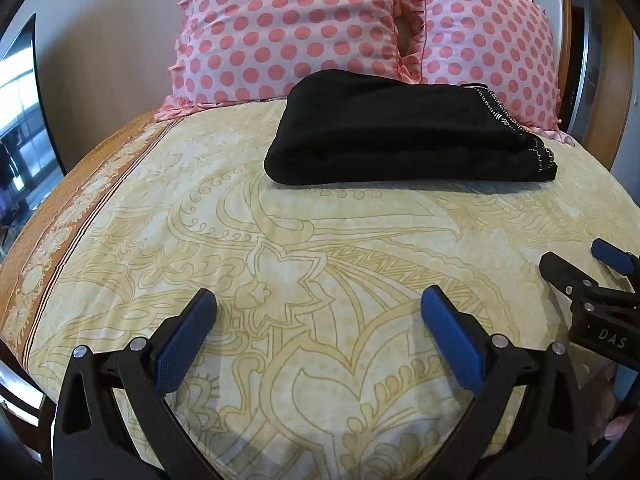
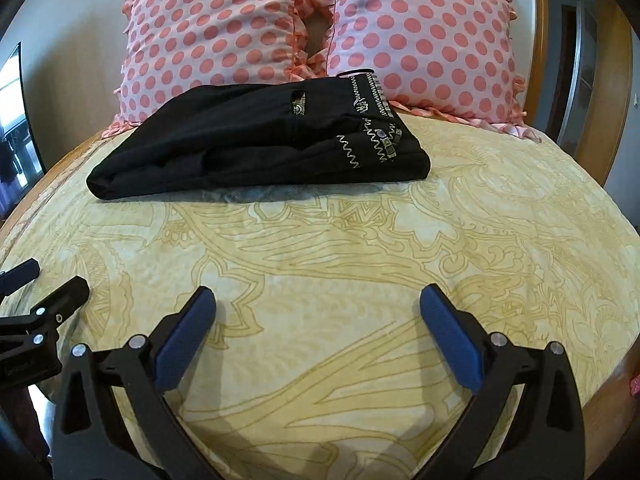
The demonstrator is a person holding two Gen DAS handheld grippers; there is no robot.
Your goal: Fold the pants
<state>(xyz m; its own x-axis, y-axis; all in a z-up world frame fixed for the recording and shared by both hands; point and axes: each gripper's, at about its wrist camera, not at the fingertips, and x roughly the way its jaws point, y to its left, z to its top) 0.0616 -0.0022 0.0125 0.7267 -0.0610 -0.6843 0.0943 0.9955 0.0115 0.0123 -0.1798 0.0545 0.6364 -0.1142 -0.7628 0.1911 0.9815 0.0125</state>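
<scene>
The black pants (image 1: 400, 132) lie folded into a compact bundle on the yellow patterned bedsheet (image 1: 280, 260), just in front of the pillows. White embroidery shows along their right end (image 2: 372, 136). My left gripper (image 1: 318, 300) is open and empty, hovering over the sheet well short of the pants. My right gripper (image 2: 318, 300) is open and empty too, also back from the pants (image 2: 260, 140). The right gripper shows at the right edge of the left wrist view (image 1: 592, 276), and the left one at the left edge of the right wrist view (image 2: 40, 292).
Two pink polka-dot pillows (image 1: 288, 28) (image 2: 424, 36) lean against a wooden headboard (image 2: 540, 40) behind the pants. The sheet has an orange border (image 1: 60, 240) along the bed's left edge. A window (image 1: 20, 120) is at far left.
</scene>
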